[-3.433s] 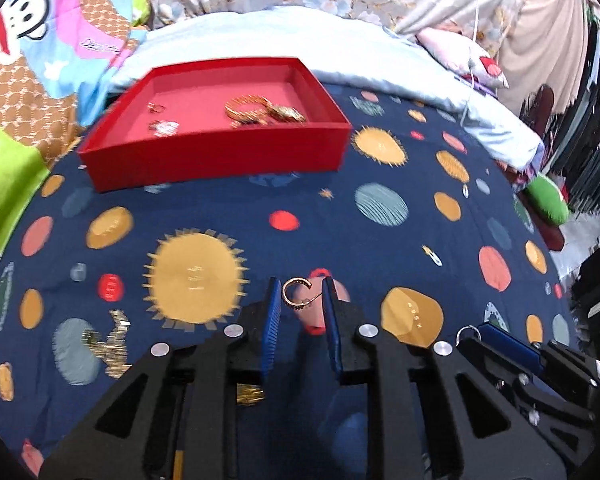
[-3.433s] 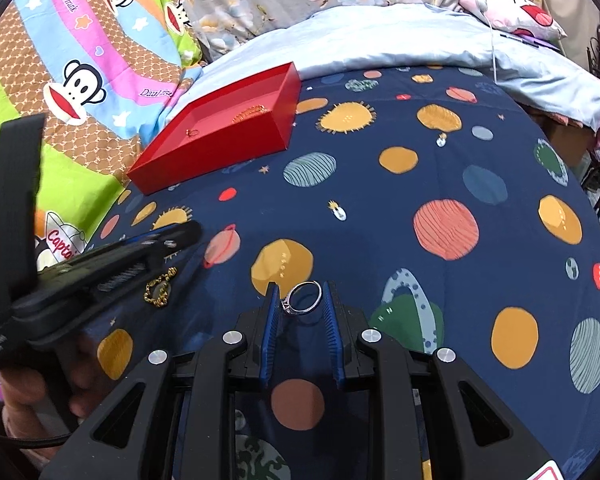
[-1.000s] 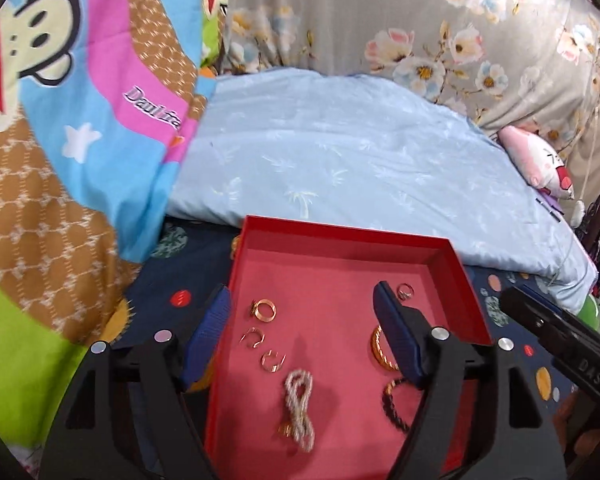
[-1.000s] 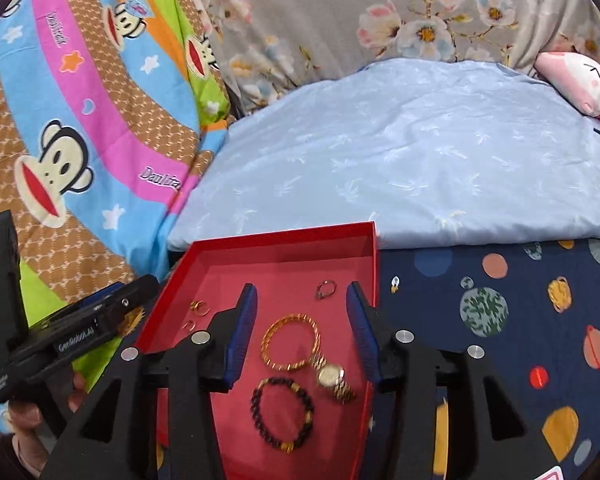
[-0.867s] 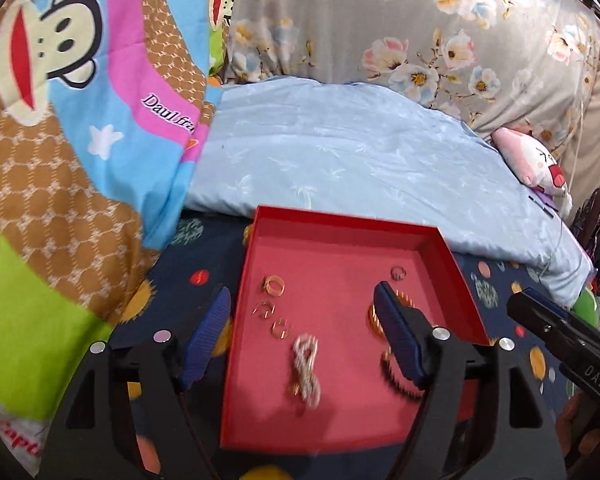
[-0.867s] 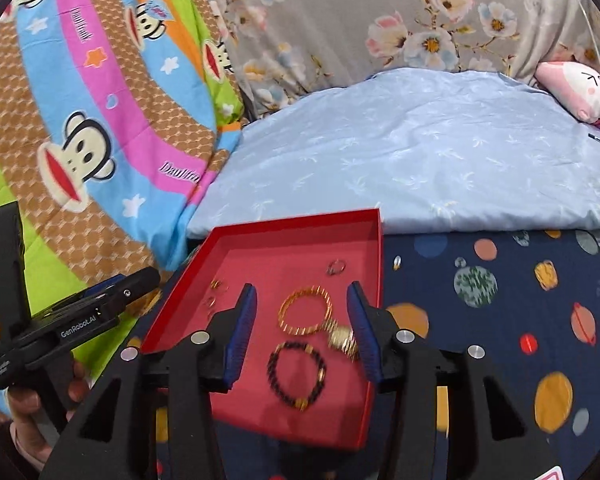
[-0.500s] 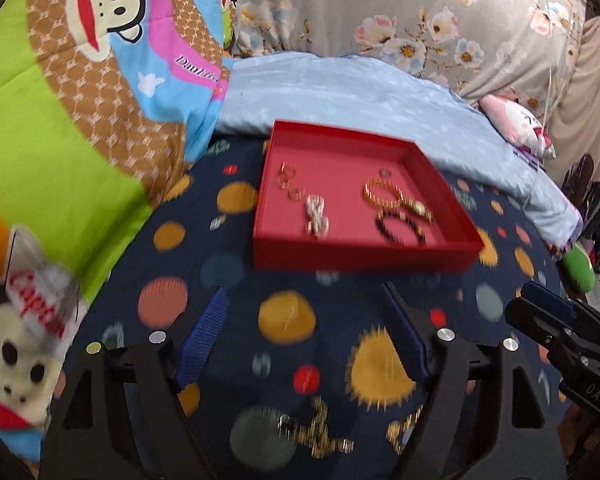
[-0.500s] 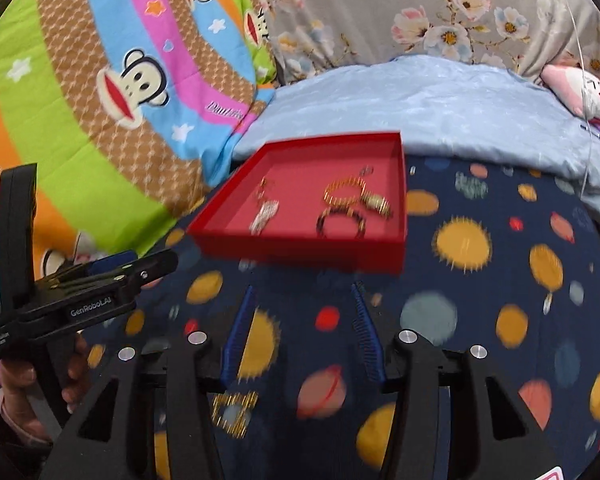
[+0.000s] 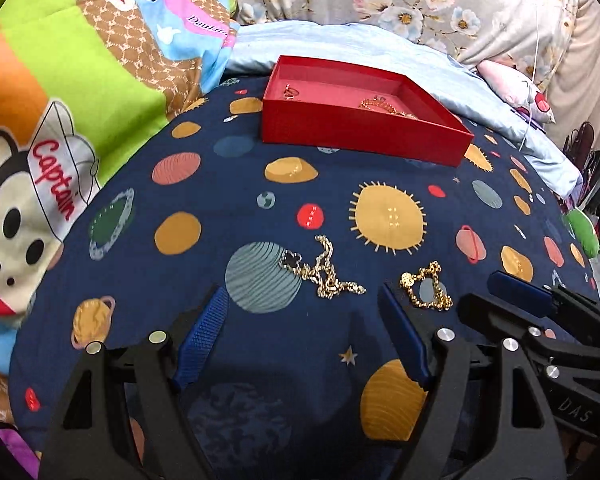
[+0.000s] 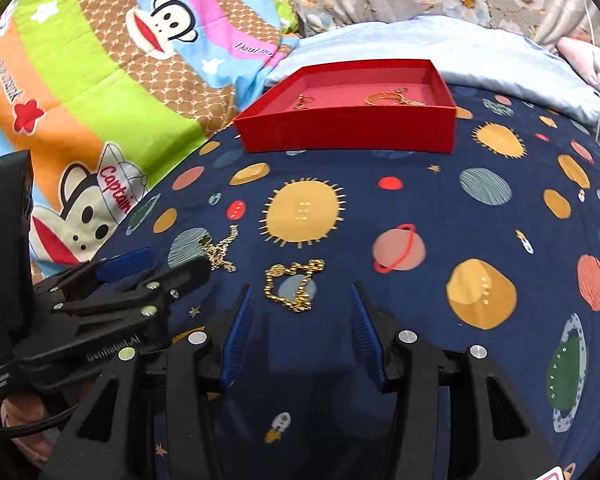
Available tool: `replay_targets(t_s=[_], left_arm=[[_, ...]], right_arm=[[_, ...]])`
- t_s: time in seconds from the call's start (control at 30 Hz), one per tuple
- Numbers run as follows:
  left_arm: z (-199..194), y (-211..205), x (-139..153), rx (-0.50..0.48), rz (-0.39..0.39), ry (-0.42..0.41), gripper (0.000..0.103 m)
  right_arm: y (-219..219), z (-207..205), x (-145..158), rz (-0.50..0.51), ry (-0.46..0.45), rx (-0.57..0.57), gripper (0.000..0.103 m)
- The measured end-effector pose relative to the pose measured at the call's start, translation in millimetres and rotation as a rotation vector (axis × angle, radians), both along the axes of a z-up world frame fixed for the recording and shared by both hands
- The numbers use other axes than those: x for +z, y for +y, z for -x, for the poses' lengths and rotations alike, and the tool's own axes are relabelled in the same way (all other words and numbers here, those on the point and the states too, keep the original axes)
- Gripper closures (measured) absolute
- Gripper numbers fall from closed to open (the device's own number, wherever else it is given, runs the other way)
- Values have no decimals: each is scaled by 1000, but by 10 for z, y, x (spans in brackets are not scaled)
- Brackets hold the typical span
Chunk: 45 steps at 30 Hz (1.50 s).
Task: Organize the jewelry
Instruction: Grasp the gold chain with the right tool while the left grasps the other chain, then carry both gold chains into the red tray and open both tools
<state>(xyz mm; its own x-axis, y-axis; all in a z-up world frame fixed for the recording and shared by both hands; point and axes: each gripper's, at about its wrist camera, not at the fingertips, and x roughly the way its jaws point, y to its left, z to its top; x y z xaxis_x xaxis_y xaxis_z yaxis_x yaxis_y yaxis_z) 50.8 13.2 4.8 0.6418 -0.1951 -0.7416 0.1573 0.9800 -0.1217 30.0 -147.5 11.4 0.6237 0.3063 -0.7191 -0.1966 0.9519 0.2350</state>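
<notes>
Jewelry, two loose pieces left outside the red box [image 9: 364, 136], both on the planet-print bedspread [image 9: 204, 184] well in front of it. Item one: a gold necklace with a black clover charm [image 9: 324, 270], lying tangled in front of the box's left half. Item two: a gold chain bracelet [image 10: 294, 284], looped in a ring just to the right of the necklace. Inside the box you already have a few gold pieces, too small to list. Your left gripper [image 9: 300, 332] hangs with its jaws wide and empty just short of the necklace; your right gripper [image 10: 300, 320] stands about half open, empty, with the bracelet just ahead of its tips. Handling, as a judgement: both chains are light, limp and slippery, will sag and may snag the cloth. Take each where its links bunch thickest, not by a single strand.
</notes>
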Motion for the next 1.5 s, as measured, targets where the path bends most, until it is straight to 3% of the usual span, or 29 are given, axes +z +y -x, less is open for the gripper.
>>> replay_targets(t_s=[0.23, 0.4, 0.53, 0.87, 1.0, 1.17, 1.5], left_arm=[[-37, 101, -99, 31, 11, 31, 28], [-46, 87, -100, 26, 6, 28, 28], [-46, 92, -102, 24, 13, 28, 27], [-120, 36, -66, 8, 40, 42, 28], [-204, -54, -68, 15, 38, 49, 41], [-207, -193, -87, 17, -52, 21, 56], [-216, -197, -82, 22, -75, 17, 85]], right_arm=[[119, -101, -130, 37, 44, 22, 73], [148, -144, -145, 52, 46, 21, 80], [146, -170, -152, 80, 49, -1, 94], [-176, -79, -149, 55, 53, -89, 94], [-258, -68, -164, 16, 58, -103, 94], [-283, -79, -176, -11, 62, -105, 94], [-286, -84, -184, -25, 64, -106, 94]])
